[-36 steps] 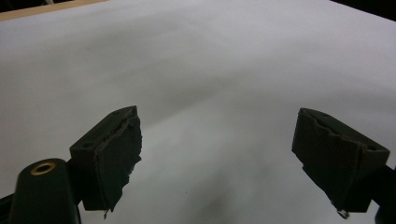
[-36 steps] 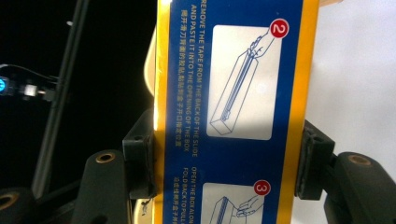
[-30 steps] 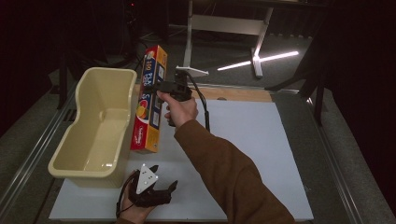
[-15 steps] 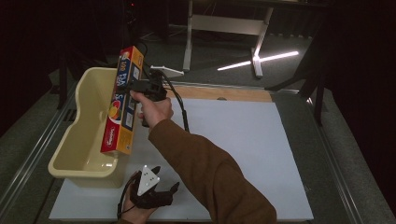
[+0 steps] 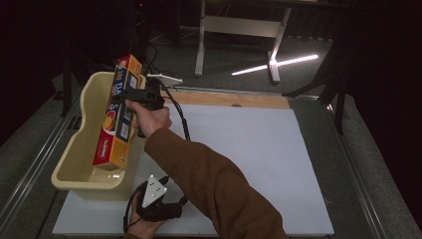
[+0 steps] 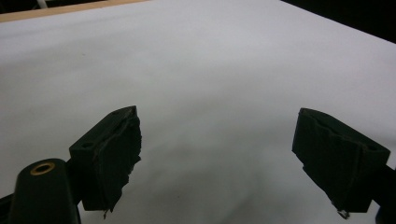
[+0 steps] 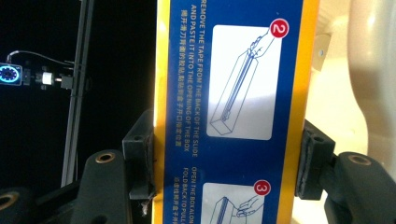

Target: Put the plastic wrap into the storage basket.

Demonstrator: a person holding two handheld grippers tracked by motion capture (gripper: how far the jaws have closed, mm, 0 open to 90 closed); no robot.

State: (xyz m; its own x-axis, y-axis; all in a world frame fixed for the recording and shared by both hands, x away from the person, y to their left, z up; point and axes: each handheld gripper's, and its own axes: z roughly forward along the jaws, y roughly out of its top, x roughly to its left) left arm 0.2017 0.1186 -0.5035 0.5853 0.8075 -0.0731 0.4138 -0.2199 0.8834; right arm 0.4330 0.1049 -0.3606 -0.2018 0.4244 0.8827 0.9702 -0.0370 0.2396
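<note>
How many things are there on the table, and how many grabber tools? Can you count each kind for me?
Long blue and orange cardboard box: 1
Pale yellow plastic tub: 1
White sheet covering the table: 1
Black hand-held grippers: 2, the right gripper clamped on the box, the left gripper open over the sheet
Total: 5

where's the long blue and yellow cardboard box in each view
High view: the long blue and yellow cardboard box is at left, tilted over the cream plastic tub, clamped by the right gripper.
Right gripper view: the box runs up the centre between the jaws.
Left gripper view: white table sheet, no box.
Shared landmark: the tub.
</note>
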